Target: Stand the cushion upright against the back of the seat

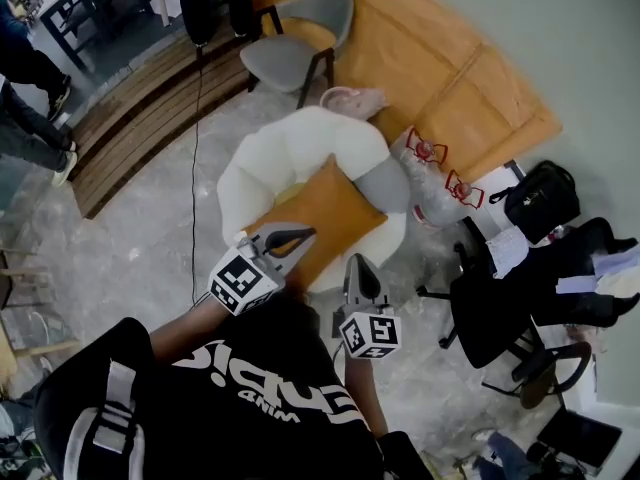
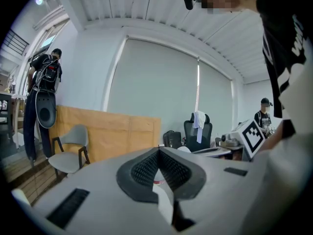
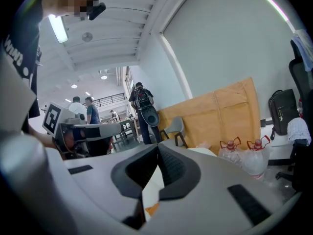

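Bare concrete floor [image 1: 150, 238] is spreading around a puffy white seat [image 1: 290, 148], with a grey chair [image 1: 295, 38] and a wooden board [image 1: 440, 58] standing beyond it. An orange cushion [image 1: 325, 218] is lying slanted across the seat's base instead of standing against its rounded back, so the task is not yet done. A grey pillow [image 1: 385, 183] is sitting at the cushion's right corner, on the seat's arm.

I am holding my left hand-held gripper [image 1: 300, 236] over the cushion's near edge and my right hand-held gripper [image 1: 358, 264] just off its near right side. Both are pointing toward the seat, roughly level. On each one the jaws are pressing together with nothing between them, so I am gripping nothing. My guess is that I am placing one on either side to take the cushion by two edges, which should help it tip up evenly. For that I would first need to spread the jaws.
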Demonstrator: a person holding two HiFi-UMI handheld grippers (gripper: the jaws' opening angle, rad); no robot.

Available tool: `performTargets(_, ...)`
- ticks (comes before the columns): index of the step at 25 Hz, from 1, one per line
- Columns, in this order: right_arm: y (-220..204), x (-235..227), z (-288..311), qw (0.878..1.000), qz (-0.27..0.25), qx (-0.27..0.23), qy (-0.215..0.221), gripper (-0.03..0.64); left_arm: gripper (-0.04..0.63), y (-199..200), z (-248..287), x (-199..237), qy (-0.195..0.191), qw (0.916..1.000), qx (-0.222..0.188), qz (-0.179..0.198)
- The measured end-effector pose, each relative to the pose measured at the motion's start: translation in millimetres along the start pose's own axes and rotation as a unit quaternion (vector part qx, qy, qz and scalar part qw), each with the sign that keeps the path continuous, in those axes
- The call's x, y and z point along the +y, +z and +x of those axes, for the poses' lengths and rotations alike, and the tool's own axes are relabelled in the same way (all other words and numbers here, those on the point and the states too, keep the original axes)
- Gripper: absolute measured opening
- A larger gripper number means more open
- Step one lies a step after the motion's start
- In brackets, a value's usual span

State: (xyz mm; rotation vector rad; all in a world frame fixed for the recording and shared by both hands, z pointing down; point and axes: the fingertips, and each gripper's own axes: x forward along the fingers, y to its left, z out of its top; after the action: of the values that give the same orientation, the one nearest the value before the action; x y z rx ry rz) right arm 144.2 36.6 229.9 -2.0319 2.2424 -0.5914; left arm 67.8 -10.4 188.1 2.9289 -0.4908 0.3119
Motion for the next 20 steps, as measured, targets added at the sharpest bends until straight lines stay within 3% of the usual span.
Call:
performTargets(7,0.3,-2.5,34.5,1.000,-0.001,0.007,-0.001,0.021,0.008,-2.8,6.5,29.7,0.003,1.0000,0.005,0.002)
performTargets(20,-41.0,-29.6,99.1,0.998,0.016,0.067,-0.003,0.021,0.008,-66.1,47.3,101.5,0.015,0.9980,0.055,-0.027)
